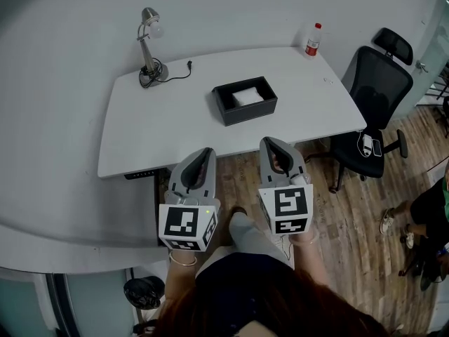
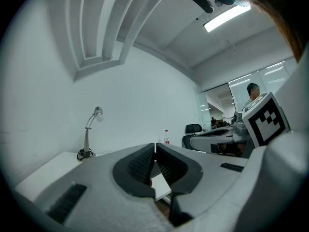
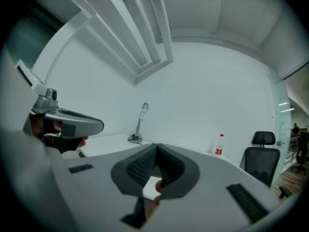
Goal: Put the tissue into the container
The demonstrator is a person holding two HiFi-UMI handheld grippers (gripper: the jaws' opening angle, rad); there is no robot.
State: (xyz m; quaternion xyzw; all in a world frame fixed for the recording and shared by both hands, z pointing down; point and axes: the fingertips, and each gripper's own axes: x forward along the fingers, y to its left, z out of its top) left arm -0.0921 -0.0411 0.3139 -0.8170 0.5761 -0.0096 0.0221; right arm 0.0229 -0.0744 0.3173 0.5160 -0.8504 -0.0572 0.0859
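Observation:
A black rectangular container (image 1: 244, 101) stands at the middle of the white desk (image 1: 140, 132). Inside it lies a white tissue (image 1: 247, 95). Both grippers are held side by side over the floor, just short of the desk's near edge and well back from the container. My left gripper (image 1: 208, 151) (image 2: 155, 146) is shut with nothing between its jaws. To its right, my right gripper (image 1: 266, 141) (image 3: 155, 147) is also shut and empty. Neither gripper view shows the container clearly; the jaws hide it.
A desk lamp (image 1: 149, 44) (image 2: 89, 134) (image 3: 140, 122) with its cord stands at the desk's far left. A red-capped bottle (image 1: 313, 40) (image 3: 219, 145) is at the far right corner. A black office chair (image 1: 372, 90) is right of the desk. A person (image 1: 428, 220) is at the right edge.

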